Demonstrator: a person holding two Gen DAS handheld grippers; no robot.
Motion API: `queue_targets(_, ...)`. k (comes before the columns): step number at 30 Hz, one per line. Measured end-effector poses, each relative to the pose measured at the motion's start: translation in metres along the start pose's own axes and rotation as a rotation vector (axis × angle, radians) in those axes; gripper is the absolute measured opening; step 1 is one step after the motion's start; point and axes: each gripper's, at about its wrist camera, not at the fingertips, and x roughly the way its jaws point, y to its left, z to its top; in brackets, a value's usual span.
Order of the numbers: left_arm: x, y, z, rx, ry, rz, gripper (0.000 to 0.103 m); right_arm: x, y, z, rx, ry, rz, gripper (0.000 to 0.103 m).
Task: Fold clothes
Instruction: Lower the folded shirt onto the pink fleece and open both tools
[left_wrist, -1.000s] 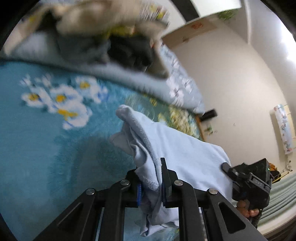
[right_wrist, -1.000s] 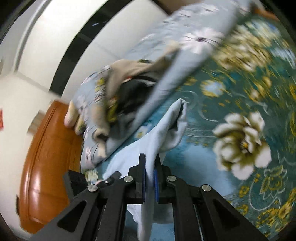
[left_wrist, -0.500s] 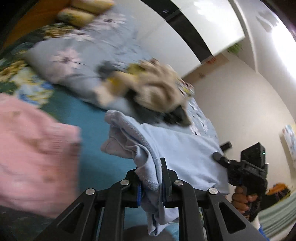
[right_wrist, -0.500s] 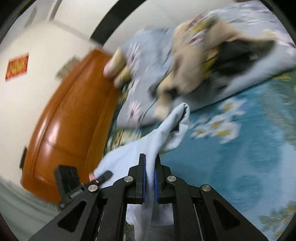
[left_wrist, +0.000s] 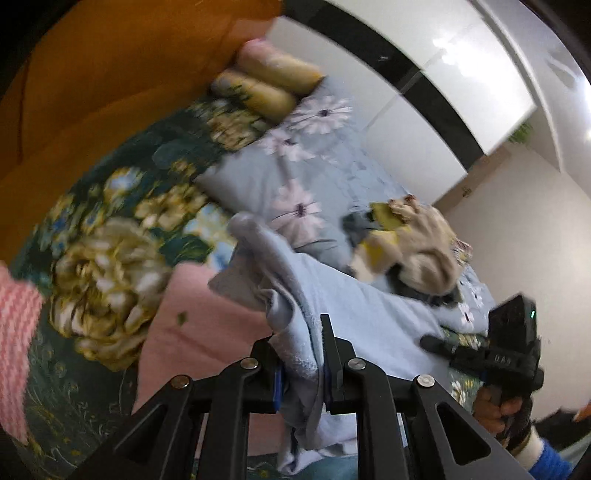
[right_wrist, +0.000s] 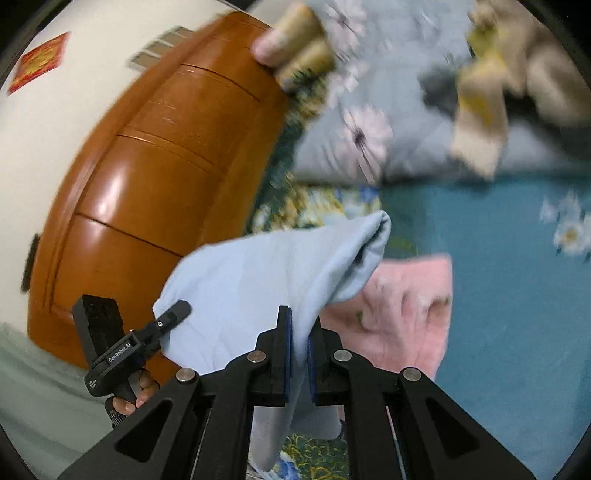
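A light blue garment (left_wrist: 354, 314) hangs stretched between both grippers above the bed. My left gripper (left_wrist: 301, 354) is shut on one bunched edge of it. My right gripper (right_wrist: 299, 343) is shut on the other edge (right_wrist: 266, 280); its body also shows in the left wrist view (left_wrist: 506, 350), and the left gripper's body shows in the right wrist view (right_wrist: 122, 347). A folded pink garment (right_wrist: 402, 314) lies on the bed below the blue one; it also shows in the left wrist view (left_wrist: 199, 317).
A pile of beige, yellow and dark clothes (left_wrist: 410, 251) lies on a grey-blue floral quilt (left_wrist: 280, 177). An orange wooden headboard (right_wrist: 155, 177) stands at the bed's end with rolled pillows (left_wrist: 273, 85). A pink striped knit (left_wrist: 14, 354) is at the left edge.
Both grippers have swung with the blue garment toward the headboard end of the bed. The pink folded garment now lies directly under it. Both grips are unchanged.
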Motion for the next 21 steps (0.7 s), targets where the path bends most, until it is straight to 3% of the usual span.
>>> queue_targets(5, 0.01, 0.054, 0.0, -0.054, 0.02, 0.084, 0.016, 0.052, -0.034, -0.035, 0.043, 0.122, -0.127, 0.007)
queue_targets(8, 0.017, 0.076, -0.019, -0.113, 0.018, 0.06, 0.019, 0.056, -0.047, -0.044, 0.066, 0.128, -0.135, 0.007)
queue_targets(11, 0.011, 0.08, -0.029, -0.132, -0.015, 0.023, 0.021, 0.057, -0.046, -0.043, 0.04, 0.127, -0.144, 0.007)
queue_targets(15, 0.004, 0.061, -0.03, -0.049, -0.043, 0.082, 0.02, 0.053, -0.031, -0.027, -0.034, 0.095, -0.188, 0.007)
queue_targets(21, -0.003, 0.062, -0.027, -0.085, -0.039, 0.087, 0.023, 0.051, -0.032, -0.027, -0.086, 0.127, -0.234, 0.007)
